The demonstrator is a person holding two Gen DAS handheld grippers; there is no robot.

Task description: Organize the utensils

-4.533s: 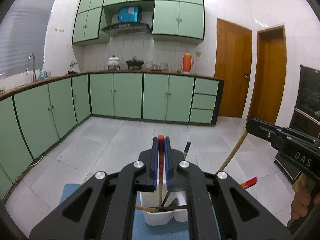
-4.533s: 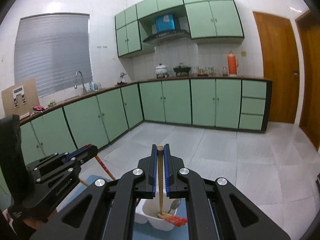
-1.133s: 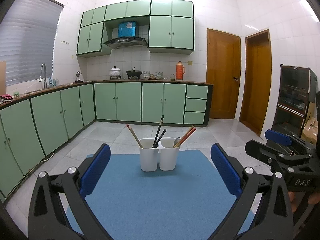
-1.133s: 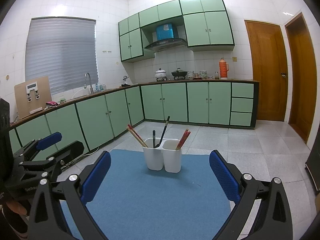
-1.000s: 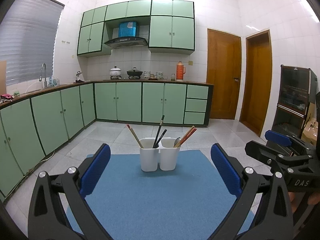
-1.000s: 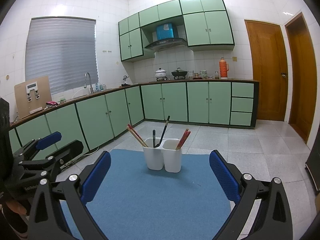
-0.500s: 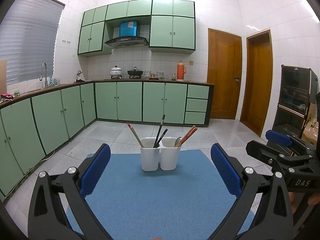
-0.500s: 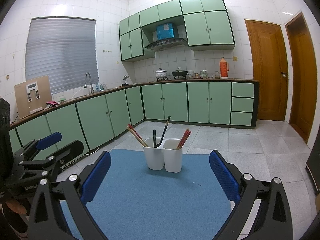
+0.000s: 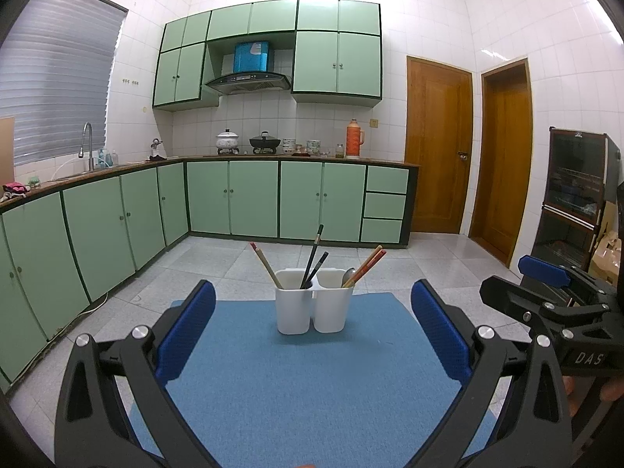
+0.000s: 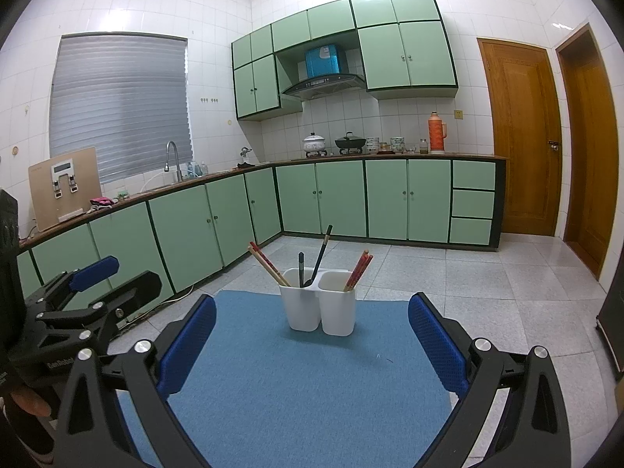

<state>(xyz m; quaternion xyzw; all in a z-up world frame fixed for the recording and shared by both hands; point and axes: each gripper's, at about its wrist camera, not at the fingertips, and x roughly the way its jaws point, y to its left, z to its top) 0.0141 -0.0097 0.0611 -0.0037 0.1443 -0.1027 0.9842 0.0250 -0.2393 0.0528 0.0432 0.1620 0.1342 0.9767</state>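
While tools gape, utensils [image 9: 312, 263] fill glossy twin-cup holder [image 9: 314, 306].

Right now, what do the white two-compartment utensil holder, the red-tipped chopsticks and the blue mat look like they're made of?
White two-compartment utensil holder: probably plastic, going by its smooth, evenly white walls and rounded moulded corners.
Red-tipped chopsticks: likely wood or bamboo, with tan shafts and painted ends.
Blue mat: seems to be felt or fabric, matte with a fine texture and no shine.
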